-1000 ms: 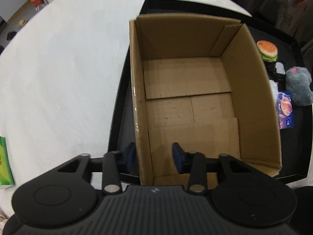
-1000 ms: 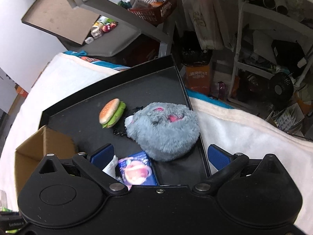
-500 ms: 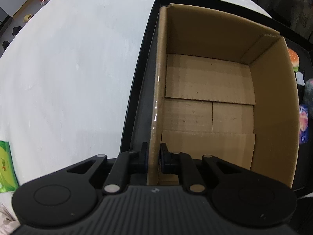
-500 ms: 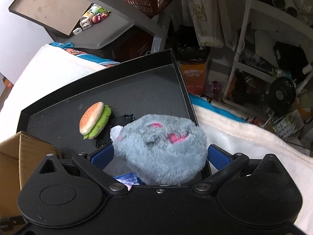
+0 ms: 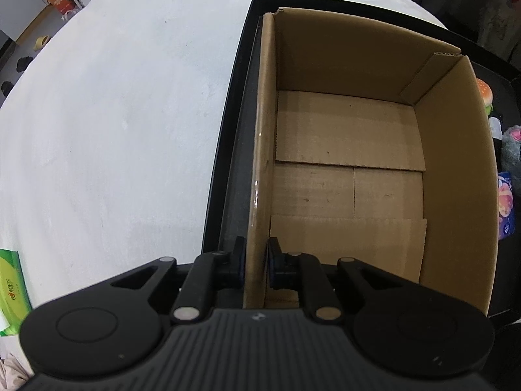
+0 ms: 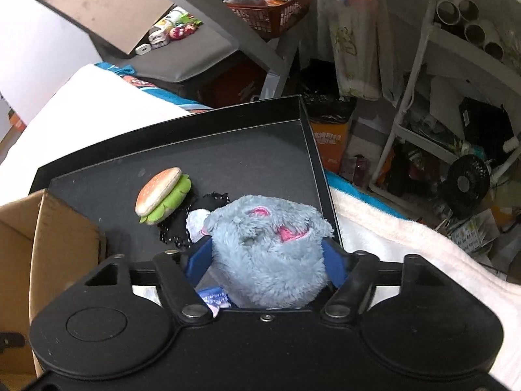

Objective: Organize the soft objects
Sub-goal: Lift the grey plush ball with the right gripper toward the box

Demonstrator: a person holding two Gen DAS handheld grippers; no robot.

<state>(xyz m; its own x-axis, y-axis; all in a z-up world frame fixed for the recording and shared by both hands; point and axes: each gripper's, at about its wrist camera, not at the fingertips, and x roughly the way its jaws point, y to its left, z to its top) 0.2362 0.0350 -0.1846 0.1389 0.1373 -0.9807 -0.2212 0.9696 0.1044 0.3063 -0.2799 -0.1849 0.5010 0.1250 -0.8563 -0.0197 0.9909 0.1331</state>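
Observation:
An open cardboard box stands empty in a black tray. My left gripper is shut on the box's left wall near its front corner. My right gripper is shut on a grey-blue fluffy plush with pink ears, squeezed between its blue pads. A plush burger lies on the tray behind it, next to a black-and-white cloth item. A blue packet lies under the plush. The burger, the plush and the packet show at the left wrist view's right edge.
The tray sits on a white-covered table. A green box lies at the table's left front. Beyond the tray are a grey rack with a red basket, white shelving and a small fan.
My left gripper closed on the box's left wall. My right gripper moved forward over the grey plush and closed on it.

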